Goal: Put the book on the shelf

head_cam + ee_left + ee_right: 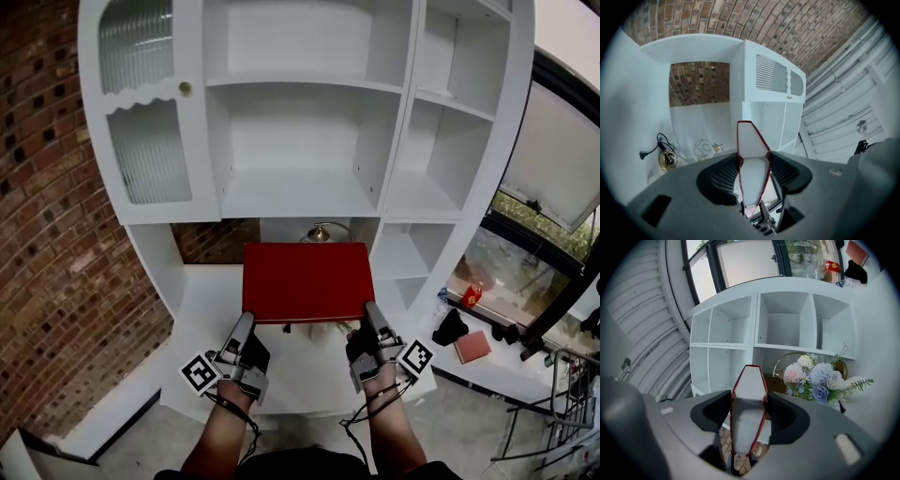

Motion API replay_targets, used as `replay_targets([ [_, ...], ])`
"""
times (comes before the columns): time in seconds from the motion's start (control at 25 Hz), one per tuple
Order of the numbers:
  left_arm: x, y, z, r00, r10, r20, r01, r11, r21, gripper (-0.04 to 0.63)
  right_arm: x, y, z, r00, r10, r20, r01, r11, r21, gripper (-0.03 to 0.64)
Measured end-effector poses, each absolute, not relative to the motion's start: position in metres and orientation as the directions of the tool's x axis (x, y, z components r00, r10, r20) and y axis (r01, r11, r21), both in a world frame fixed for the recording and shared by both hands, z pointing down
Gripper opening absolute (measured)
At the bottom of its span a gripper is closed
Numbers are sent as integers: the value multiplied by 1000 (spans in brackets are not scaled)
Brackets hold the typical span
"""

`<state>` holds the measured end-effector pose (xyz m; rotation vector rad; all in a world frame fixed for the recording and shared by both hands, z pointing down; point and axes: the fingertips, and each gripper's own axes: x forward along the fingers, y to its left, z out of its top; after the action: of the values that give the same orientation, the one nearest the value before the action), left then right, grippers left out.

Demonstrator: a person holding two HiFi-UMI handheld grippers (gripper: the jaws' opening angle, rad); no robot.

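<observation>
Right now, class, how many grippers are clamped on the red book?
2. The left gripper grips the red book at its near left corner; the right gripper grips its near right corner. Neither is hidden.

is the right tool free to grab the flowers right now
Probably not: the right tool is shut on the red book, which the left tool also holds. The flowers sit beyond it, but it must let go first.
</observation>
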<state>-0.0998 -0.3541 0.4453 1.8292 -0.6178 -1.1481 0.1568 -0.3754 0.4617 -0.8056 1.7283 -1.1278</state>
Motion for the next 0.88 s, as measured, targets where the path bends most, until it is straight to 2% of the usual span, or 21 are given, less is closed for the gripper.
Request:
replay_targets([
  [0.2,-91,-364,428,451,-744,-493,28,-540,841,222,166,-388,440,-400,-837,-372,-45,424,-905,262],
  [0.88,-86,-418,395,401,-741,-538,36,-575,818,225,170,-449,396,-429,-812,-395,-87,473,-877,262],
])
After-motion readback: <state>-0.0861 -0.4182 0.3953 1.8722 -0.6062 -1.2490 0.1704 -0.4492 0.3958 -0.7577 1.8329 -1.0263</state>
